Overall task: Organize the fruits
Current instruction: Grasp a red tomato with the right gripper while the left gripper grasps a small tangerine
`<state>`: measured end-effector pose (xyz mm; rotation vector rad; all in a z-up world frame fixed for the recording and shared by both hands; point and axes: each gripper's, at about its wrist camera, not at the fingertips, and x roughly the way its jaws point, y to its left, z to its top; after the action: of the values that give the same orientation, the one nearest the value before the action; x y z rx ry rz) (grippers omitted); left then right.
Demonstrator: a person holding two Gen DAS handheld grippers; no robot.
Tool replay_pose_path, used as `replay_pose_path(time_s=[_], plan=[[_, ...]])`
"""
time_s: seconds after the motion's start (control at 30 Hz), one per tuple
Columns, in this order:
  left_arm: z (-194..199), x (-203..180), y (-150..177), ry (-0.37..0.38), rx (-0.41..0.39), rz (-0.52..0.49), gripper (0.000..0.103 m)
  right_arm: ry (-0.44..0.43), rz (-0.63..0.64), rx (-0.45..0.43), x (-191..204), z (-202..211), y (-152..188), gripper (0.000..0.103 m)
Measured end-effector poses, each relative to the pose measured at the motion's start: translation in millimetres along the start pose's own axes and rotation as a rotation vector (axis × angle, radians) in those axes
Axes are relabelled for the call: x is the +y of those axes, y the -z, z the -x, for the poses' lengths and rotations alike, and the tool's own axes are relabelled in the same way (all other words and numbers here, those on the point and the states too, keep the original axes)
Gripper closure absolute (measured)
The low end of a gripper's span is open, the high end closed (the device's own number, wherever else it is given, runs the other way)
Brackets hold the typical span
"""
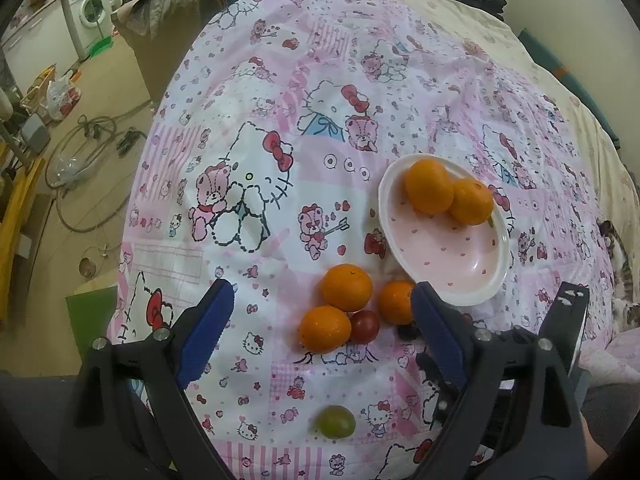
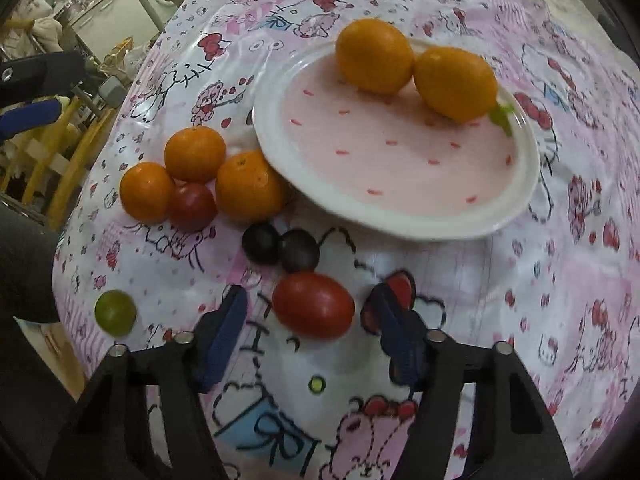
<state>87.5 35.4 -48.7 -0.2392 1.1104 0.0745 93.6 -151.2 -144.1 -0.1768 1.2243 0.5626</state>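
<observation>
A white-rimmed pink plate (image 1: pixel 460 292) (image 2: pixel 400 220) holds two oranges (image 1: pixel 429 186) (image 2: pixel 374 56). Three more oranges (image 1: pixel 347 287) (image 2: pixel 195 154) lie on the cloth left of the plate, around a small red tomato (image 1: pixel 365 325) (image 2: pixel 192 207). Two dark grapes (image 2: pixel 261 242) lie below them. A larger red tomato (image 2: pixel 314 305) lies just ahead of my right gripper (image 2: pixel 310 320), between its open fingertips. A green grape (image 1: pixel 335 421) (image 2: pixel 115 312) lies apart at the near left. My left gripper (image 1: pixel 322 312) is open and empty above the orange cluster.
The fruits lie on a pink Hello Kitty cloth (image 1: pixel 280 120) over a round surface. The cloth's edge drops to the floor at the left, where hoses (image 1: pixel 84 148), bags and a washing machine (image 1: pixel 90 12) stand. A cat (image 1: pixel 618 256) lies at the right.
</observation>
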Motion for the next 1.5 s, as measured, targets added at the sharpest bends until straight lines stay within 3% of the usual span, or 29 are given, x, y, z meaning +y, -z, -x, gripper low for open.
replay_pose_path(time_s=[0.07, 0.17, 0.37, 0.5, 0.67, 0.87, 0.97, 1.5], plan=[[-1.5, 2.7, -1.0, -0.005, 0.004, 0.003, 0.015, 0.016, 0.015, 0.006, 1.0, -0.8, -1.1, 0.062], [-6.5, 6.3, -0.4, -0.018, 0.024, 0.009, 0.015, 0.015, 0.021, 0.008, -0.2, 0.7, -0.2, 0.063], [-42.7, 9.8, 10.4, 0.001, 0.196, 0.044, 0.015, -0.02, -0.008, -0.038, -3.7, 20.3, 6.4, 0.063], [-56.6, 5.0, 18.5, -0.02, 0.239, 0.035, 0.017, -0.049, -0.059, -0.076, -13.6, 38.1, 10.0, 0.063], [-68.3, 2.7, 26.2, -0.016, 0.285, 0.038, 0.027, -0.063, -0.105, -0.124, -25.9, 58.3, 15.6, 0.063], [-81.0, -1.9, 29.6, 0.005, 0.33, 0.053, 0.052, -0.062, -0.15, -0.151, -36.1, 68.3, 16.7, 0.063], [-82.3, -2.2, 29.9, 0.01, 0.332, 0.063, 0.066, -0.062, -0.16, -0.159, -38.5, 69.8, 16.1, 0.063], [-63.0, 0.4, 20.4, -0.041, 0.243, 0.002, 0.067, -0.046, -0.167, -0.18, -43.1, 76.6, 18.5, 0.063]])
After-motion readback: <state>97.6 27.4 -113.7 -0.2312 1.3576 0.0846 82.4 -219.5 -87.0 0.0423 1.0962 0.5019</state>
